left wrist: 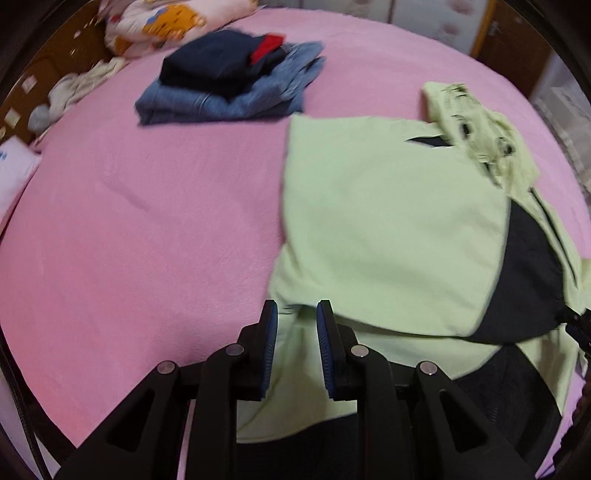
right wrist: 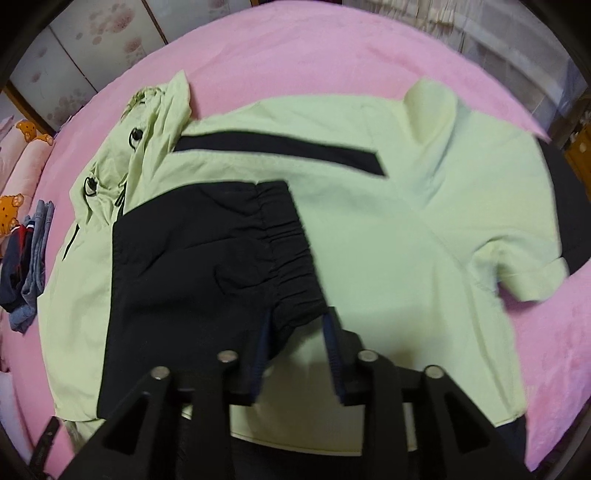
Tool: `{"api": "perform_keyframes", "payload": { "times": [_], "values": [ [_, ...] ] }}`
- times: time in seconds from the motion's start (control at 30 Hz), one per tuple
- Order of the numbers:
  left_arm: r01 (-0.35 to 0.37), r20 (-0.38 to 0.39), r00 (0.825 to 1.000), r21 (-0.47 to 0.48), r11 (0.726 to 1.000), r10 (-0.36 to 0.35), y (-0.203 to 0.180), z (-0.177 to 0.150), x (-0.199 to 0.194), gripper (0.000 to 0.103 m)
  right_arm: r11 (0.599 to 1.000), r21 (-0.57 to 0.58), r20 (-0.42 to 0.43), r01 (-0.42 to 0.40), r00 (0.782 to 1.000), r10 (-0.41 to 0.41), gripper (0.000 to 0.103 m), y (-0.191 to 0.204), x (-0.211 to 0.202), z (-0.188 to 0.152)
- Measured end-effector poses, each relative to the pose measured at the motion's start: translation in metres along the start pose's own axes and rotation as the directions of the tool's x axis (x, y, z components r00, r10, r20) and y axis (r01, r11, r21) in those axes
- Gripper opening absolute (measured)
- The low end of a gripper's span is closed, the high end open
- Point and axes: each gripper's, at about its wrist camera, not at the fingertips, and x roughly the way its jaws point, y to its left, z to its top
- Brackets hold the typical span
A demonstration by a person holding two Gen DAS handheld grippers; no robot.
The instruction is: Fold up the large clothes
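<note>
A light green jacket with dark navy panels lies spread on the pink bed. Its hood is bunched at the far end. My left gripper hovers over the jacket's near left edge, its jaws a little apart with nothing between them. In the right wrist view the jacket fills the middle, and a dark navy sleeve is folded across its body. The sleeve's gathered cuff reaches between the fingers of my right gripper, which stands open. The pads do not press on the cloth.
A stack of folded clothes, jeans under dark garments, sits at the bed's far side, seen also at the left as the stack. Printed pillows lie behind it. Wardrobe doors stand beyond the bed.
</note>
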Motion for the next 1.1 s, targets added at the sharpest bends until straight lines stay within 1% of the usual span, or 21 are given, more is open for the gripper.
{"api": "perform_keyframes", "payload": {
  "times": [0.07, 0.13, 0.23, 0.27, 0.3, 0.37, 0.4, 0.43, 0.47, 0.5, 0.53, 0.6, 0.67, 0.73, 0.77, 0.83, 0.87, 0.93, 1.0, 1.03, 1.1],
  "values": [
    [0.075, -0.001, 0.997, 0.012, 0.997, -0.075, -0.01, 0.005, -0.009, 0.019, 0.997, -0.034, 0.055, 0.064, 0.997, -0.062, 0.035, 0.002, -0.014, -0.001],
    [0.175, -0.028, 0.984, 0.007, 0.985, -0.175, -0.022, 0.011, -0.011, 0.019, 0.996, -0.057, 0.09, 0.069, 0.994, -0.063, 0.035, 0.004, -0.023, -0.003],
    [0.263, -0.074, 0.962, -0.016, 0.965, -0.263, -0.042, 0.015, -0.001, 0.019, 0.993, -0.074, 0.052, -0.095, 0.994, 0.099, 0.035, 0.013, -0.027, -0.008],
    [0.294, -0.086, 0.952, -0.017, 0.956, -0.295, -0.051, 0.017, 0.003, 0.018, 0.979, -0.087, 0.003, -0.186, 0.982, 0.187, 0.035, 0.021, -0.022, -0.012],
    [0.308, -0.105, 0.946, -0.006, 0.951, -0.307, -0.061, 0.017, 0.007, 0.017, 0.965, -0.096, -0.038, -0.243, 0.97, 0.241, 0.035, 0.028, -0.017, -0.014],
    [0.289, -0.156, 0.947, 0.028, 0.957, -0.282, -0.078, 0.017, 0.018, 0.014, 0.924, -0.117, -0.141, -0.364, 0.927, 0.348, 0.032, 0.052, -0.009, -0.024],
    [0.283, -0.178, 0.946, 0.042, 0.958, -0.272, -0.084, 0.016, 0.025, 0.012, 0.905, -0.115, -0.185, -0.411, 0.904, 0.387, 0.022, 0.063, -0.005, -0.028],
    [0.291, -0.213, 0.938, 0.05, 0.955, -0.274, -0.091, 0.016, 0.033, 0.012, 0.882, -0.11, -0.223, -0.458, 0.876, 0.428, 0.012, 0.075, -0.003, -0.032],
    [0.304, -0.234, 0.929, 0.048, 0.951, -0.285, -0.093, 0.015, 0.038, 0.011, 0.86, -0.105, -0.241, -0.5, 0.852, 0.466, 0.01, 0.084, -0.001, -0.037],
    [0.312, -0.248, 0.923, 0.04, 0.949, -0.293, -0.095, 0.014, 0.043, 0.01, 0.844, -0.101, -0.242, -0.527, 0.836, 0.493, 0.008, 0.089, -0.003, -0.043],
    [0.318, -0.263, 0.917, 0.03, 0.948, -0.299, -0.096, 0.013, 0.048, 0.009, 0.833, -0.101, -0.24, -0.544, 0.826, 0.51, 0.002, 0.096, -0.001, -0.048],
    [0.323, -0.279, 0.91, 0.017, 0.946, -0.306, -0.094, 0.012, 0.055, 0.008, 0.837, -0.128, -0.258, -0.532, 0.833, 0.49, 0.0, 0.111, 0.007, -0.059],
    [0.314, -0.29, 0.91, 0.01, 0.949, -0.298, -0.091, 0.013, 0.064, 0.007, 0.838, -0.134, -0.283, -0.529, 0.831, 0.479, 0.0, 0.117, 0.018, -0.066],
    [0.288, -0.284, 0.919, 0.009, 0.957, -0.274, -0.086, 0.013, 0.069, 0.007, 0.848, -0.121, -0.296, -0.517, 0.834, 0.466, 0.0, 0.118, 0.029, -0.066],
    [0.259, -0.274, 0.93, 0.019, 0.966, -0.244, -0.08, 0.014, 0.072, 0.007, 0.851, -0.117, -0.291, -0.512, 0.837, 0.463, 0.0, 0.115, 0.031, -0.065],
    [0.211, -0.249, 0.948, 0.017, 0.977, -0.201, -0.064, 0.016, 0.074, 0.007, 0.869, -0.136, -0.268, -0.475, 0.862, 0.43, 0.0, 0.111, 0.037, -0.051],
    [0.195, -0.241, 0.952, 0.004, 0.981, -0.188, -0.055, 0.017, 0.075, 0.007, 0.885, -0.142, -0.241, -0.443, 0.883, 0.403, 0.0, 0.1, 0.036, -0.045],
    [0.166, -0.234, 0.957, -0.034, 0.985, -0.17, -0.033, 0.018, 0.076, 0.007, 0.895, -0.113, -0.21, -0.431, 0.891, 0.402, 0.0, 0.077, 0.034, -0.038],
    [0.133, -0.223, 0.964, -0.062, 0.989, -0.144, -0.01, 0.018, 0.076, 0.007, 0.948, -0.089, -0.136, -0.307, 0.946, 0.294, 0.0, 0.04, 0.03, -0.023],
    [0.11, -0.219, 0.968, -0.071, 0.991, -0.123, 0.003, 0.018, 0.076, 0.007, 0.962, -0.075, -0.104, -0.263, 0.961, 0.255, 0.0, 0.021, 0.028, -0.018],
    [0.122, -0.205, 0.969, -0.099, 0.987, -0.141, 0.019, 0.017, 0.075, 0.005, 0.98, -0.019, -0.067, -0.2, 0.978, 0.198, 0.0, -0.008, 0.024, -0.007]
  ]
}}
